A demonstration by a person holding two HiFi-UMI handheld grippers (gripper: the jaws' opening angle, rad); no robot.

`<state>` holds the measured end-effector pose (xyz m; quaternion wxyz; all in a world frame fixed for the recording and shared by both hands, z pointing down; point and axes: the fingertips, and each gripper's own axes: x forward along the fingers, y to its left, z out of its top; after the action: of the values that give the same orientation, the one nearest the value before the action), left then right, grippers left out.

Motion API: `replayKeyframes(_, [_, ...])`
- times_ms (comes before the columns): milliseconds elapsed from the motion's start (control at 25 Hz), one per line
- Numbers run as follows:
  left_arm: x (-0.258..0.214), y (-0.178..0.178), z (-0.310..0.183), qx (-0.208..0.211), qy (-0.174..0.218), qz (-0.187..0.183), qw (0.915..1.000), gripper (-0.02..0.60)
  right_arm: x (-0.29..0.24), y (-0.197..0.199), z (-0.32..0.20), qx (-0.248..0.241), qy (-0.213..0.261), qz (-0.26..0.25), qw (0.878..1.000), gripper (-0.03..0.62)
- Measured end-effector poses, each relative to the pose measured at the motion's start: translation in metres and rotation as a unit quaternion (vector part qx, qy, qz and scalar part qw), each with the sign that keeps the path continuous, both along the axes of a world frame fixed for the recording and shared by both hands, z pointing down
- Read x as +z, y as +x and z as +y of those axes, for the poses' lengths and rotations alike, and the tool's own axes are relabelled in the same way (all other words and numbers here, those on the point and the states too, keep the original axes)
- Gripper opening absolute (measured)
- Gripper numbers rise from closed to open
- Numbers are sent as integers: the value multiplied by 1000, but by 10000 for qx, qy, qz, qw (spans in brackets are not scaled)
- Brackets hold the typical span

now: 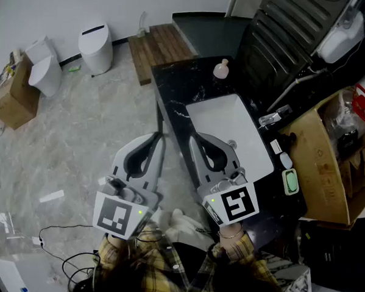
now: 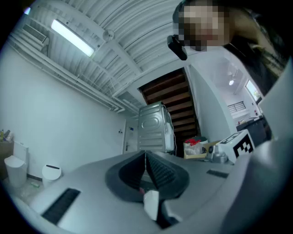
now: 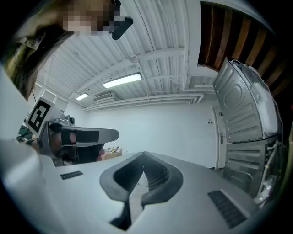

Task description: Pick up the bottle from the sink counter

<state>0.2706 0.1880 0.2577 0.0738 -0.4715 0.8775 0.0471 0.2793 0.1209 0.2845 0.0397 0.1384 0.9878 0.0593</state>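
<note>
A small pink bottle (image 1: 220, 69) stands on the black marble sink counter (image 1: 173, 81), at its far end beyond the white basin (image 1: 232, 130). Both grippers are held near the person's body, well short of the bottle. The left gripper (image 1: 157, 137) hangs over the floor left of the counter, jaws together and empty. The right gripper (image 1: 196, 137) hovers at the basin's near left edge, also shut with nothing in it. In the gripper views the left gripper (image 2: 145, 155) and right gripper (image 3: 143, 167) tilt up toward wall and ceiling, so the bottle is hidden there.
A faucet (image 1: 274, 118) and a green soap dish (image 1: 290, 181) sit right of the basin. An open cardboard box (image 1: 328, 162) stands at the right. A white bin (image 1: 96, 46), a wooden mat (image 1: 160, 46) and cables (image 1: 61, 240) lie on the floor.
</note>
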Motion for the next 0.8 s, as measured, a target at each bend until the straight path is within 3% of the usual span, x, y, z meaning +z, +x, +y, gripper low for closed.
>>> replayKeyframes(400, [6,5,0,-183,-99,39,9998,20,1,10,-8,-48,-274,-12,9996,17])
replayKeyframes(800, [12,18,20,-593,-193,22,9980,21,8,17,1,-391,-334,-63,9987,17])
